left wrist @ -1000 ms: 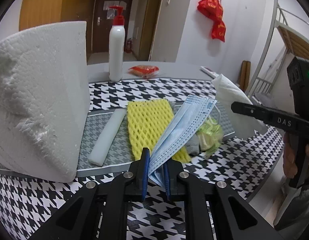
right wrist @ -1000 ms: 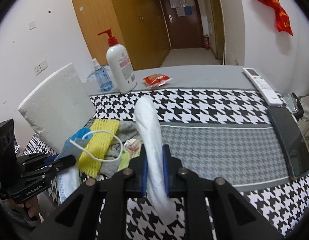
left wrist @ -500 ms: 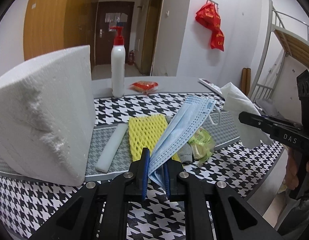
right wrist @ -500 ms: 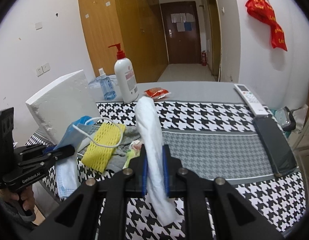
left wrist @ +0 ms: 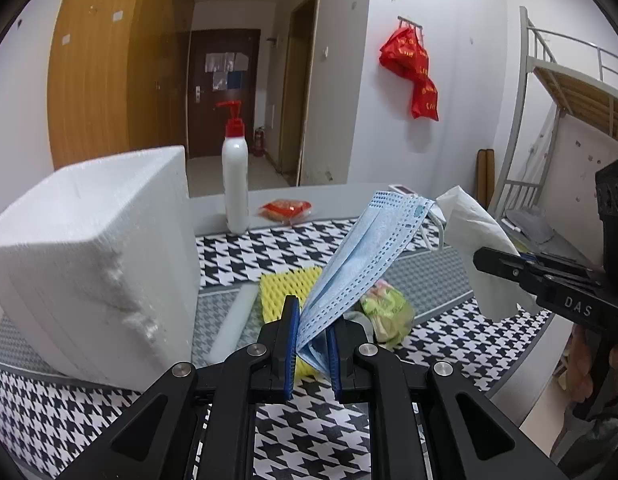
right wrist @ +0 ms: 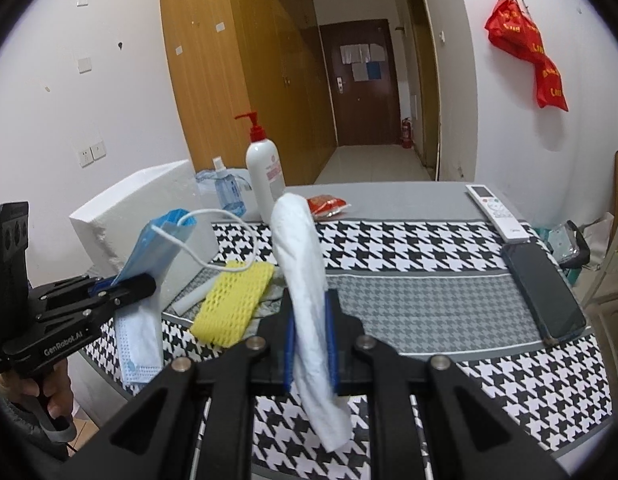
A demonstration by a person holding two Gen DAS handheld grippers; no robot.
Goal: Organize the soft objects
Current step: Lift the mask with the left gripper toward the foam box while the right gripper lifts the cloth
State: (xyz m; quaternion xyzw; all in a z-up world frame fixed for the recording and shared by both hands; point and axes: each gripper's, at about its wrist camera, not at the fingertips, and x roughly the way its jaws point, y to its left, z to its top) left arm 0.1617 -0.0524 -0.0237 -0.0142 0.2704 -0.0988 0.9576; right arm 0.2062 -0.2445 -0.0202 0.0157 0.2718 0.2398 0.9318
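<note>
The left claw pinches a blue mask, its long axis slanting up to the right above the desk's near edge. The right claw clamps a white tissue, held nearly upright over the near edge. Beyond lie yellow foam beside a foam box, with bare cloth between tissue and phone.

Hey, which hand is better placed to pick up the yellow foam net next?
Neither is free: the left gripper is shut on the blue face mask and the right gripper on the white tissue. Once emptied, probably left: the yellow foam net lies just beyond it.
</note>
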